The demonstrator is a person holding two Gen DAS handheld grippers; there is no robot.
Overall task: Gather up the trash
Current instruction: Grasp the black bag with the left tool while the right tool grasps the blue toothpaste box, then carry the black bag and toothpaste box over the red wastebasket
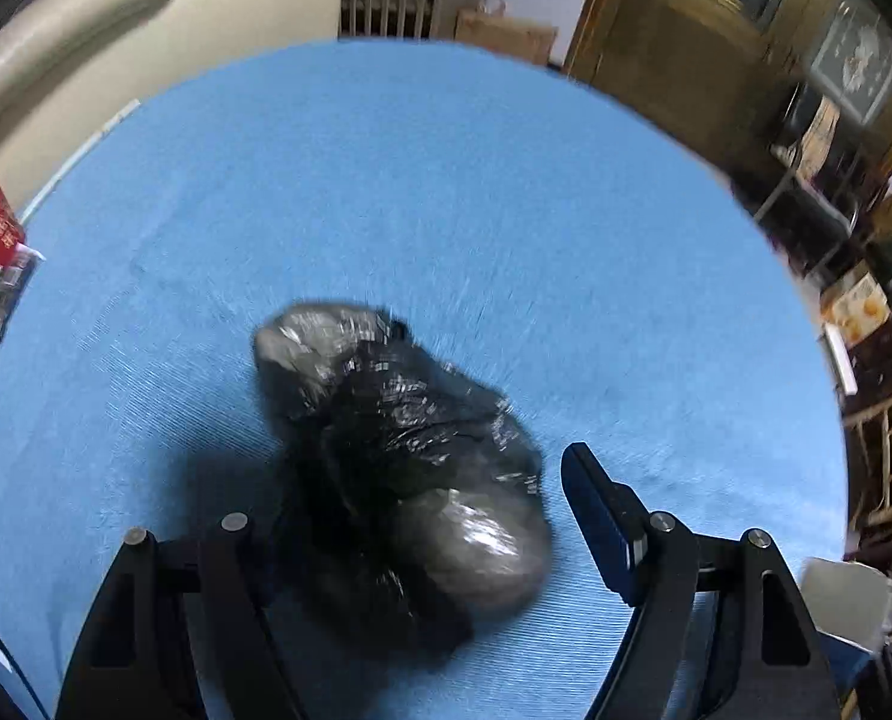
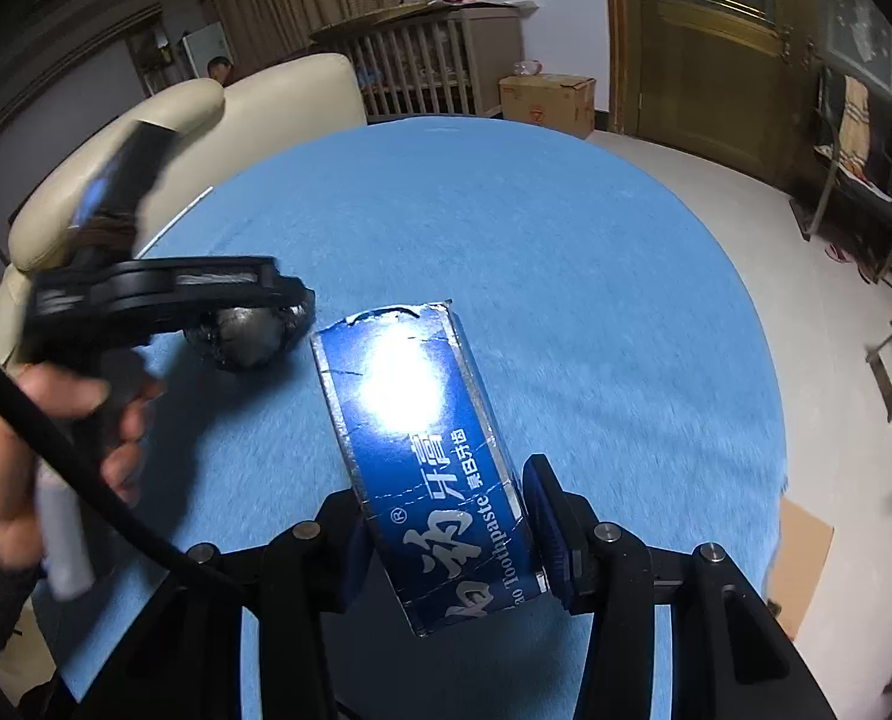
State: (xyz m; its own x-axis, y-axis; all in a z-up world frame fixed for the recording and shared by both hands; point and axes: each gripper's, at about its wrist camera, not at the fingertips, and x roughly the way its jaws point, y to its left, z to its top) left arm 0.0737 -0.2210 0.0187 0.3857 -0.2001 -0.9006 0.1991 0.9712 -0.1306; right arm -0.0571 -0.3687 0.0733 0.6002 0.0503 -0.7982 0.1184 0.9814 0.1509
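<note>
- Your right gripper (image 2: 446, 531) is clamped on a blue toothpaste box (image 2: 413, 420) — its pads press the two long sides near the box's lower end.
- The box's long axis runs from about 5 o'clock near the camera up toward 11 o'clock, and its torn, open end points away from you over the blue tablecloth (image 2: 566, 276). Glare washes out the upper part of its printed face.
- Your left gripper (image 1: 428, 516) stands wide apart, with a black trash bag (image 1: 404, 456) lying between its fingers. The right finger (image 1: 596, 510) sits clear of the bag at 3 o'clock; the left finger is hidden behind the plastic, so you cannot tell whether it touches.
- The bag is a crumpled lump resting on the cloth, its long axis running from 11 o'clock to 5 o'clock in the left wrist view. That view is blurred.
- From the right wrist view, the bag (image 2: 248, 336) lies at 10 o'clock from the box's far end, just beside it, under your left gripper (image 2: 293, 294), which your left hand (image 2: 56, 432) holds by the handle.
- A cream sofa (image 2: 254, 114) stands past the table at 11 o'clock, and a cardboard box (image 2: 548, 99) sits on the floor at 12 o'clock.
</note>
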